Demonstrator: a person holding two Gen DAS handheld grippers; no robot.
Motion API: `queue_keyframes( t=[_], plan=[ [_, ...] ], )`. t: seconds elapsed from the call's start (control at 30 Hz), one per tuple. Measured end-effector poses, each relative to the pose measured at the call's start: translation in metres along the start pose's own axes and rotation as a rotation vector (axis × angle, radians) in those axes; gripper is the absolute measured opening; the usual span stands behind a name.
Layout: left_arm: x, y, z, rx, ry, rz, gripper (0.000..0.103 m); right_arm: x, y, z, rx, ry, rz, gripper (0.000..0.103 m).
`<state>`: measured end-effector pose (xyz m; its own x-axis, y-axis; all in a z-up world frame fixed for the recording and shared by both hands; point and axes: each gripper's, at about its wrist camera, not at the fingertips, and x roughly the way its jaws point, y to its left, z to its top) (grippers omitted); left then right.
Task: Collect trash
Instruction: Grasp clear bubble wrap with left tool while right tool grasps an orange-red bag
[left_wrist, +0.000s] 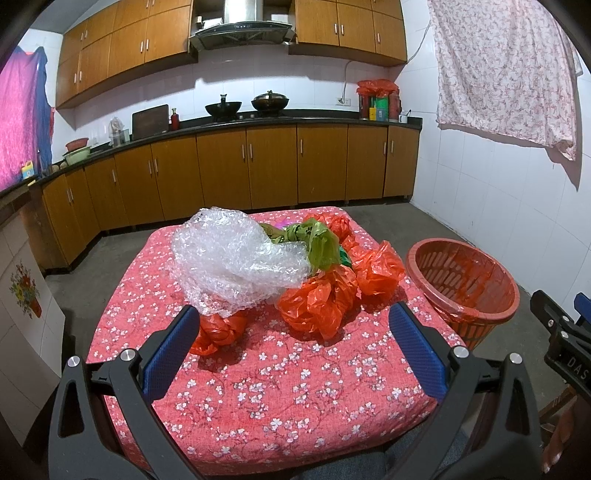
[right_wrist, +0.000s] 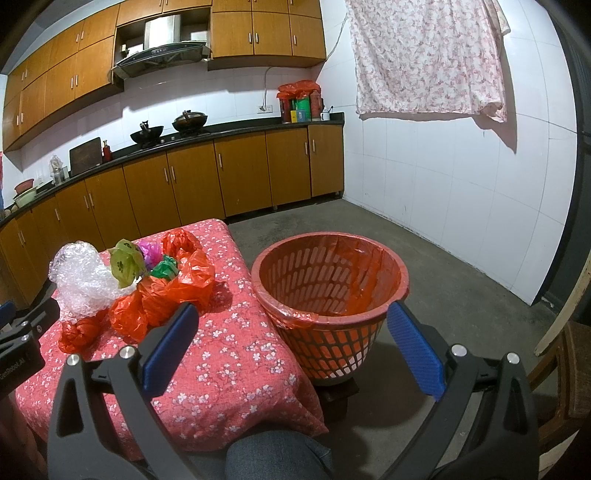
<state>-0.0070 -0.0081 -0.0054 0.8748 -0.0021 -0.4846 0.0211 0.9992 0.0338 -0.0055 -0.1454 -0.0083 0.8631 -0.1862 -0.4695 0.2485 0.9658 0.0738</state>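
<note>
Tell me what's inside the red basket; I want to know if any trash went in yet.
The basket holds only a red liner bag clinging to its wall and rim. No trash shows in it, though its near inner wall is hidden by the rim. The bags and bubble wrap lie on the table.

Colours before my blue-padded fingers (left_wrist: 177, 354)

Red white-blossom tablecloth (left_wrist: 295, 387), crumpled orange-red plastic bags (left_wrist: 317, 306), clear bubble wrap (left_wrist: 229, 266), red slotted plastic basket (right_wrist: 328, 291).

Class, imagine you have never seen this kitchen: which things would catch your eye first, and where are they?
A heap of crumpled trash sits on the floral red tablecloth: clear bubble wrap beside bright orange plastic bags. Right of the table, off its edge, stands a red slotted basket lined with orange plastic, with nothing visible inside.
</note>
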Motion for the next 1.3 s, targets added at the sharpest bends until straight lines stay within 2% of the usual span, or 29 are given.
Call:
queue_keyframes(
  t=[0.2, 0.37, 0.63, 0.8, 0.93, 1.2, 1.3],
  plan=[
    [0.003, -0.003, -0.009, -0.008, 0.009, 0.021, 0.101, -0.006, -0.008, 0.003, 0.012, 0.012, -0.002, 0.099],
    [0.011, 0.02, -0.007, -0.047, 0.025, 0.063, 0.101, 0.008, -0.012, -0.005, 0.033, 0.019, 0.004, 0.099],
    [0.036, 0.074, -0.004, -0.159, 0.058, 0.125, 0.101, 0.033, 0.013, 0.002, -0.017, 0.027, 0.037, 0.099],
    [0.047, 0.092, -0.001, -0.158, 0.046, 0.166, 0.101, 0.051, 0.032, 0.008, -0.038, 0.048, 0.071, 0.099],
    [0.058, 0.1, 0.003, -0.158, 0.054, 0.166, 0.101, 0.07, 0.047, 0.014, -0.051, 0.065, 0.101, 0.099],
    [0.078, 0.105, 0.019, -0.154, 0.036, 0.157, 0.101, 0.129, 0.086, 0.033, -0.071, 0.148, 0.181, 0.077],
    [0.086, 0.109, 0.029, -0.162, 0.022, 0.148, 0.101, 0.151, 0.097, 0.037, -0.069, 0.173, 0.189, 0.074]
  ],
)
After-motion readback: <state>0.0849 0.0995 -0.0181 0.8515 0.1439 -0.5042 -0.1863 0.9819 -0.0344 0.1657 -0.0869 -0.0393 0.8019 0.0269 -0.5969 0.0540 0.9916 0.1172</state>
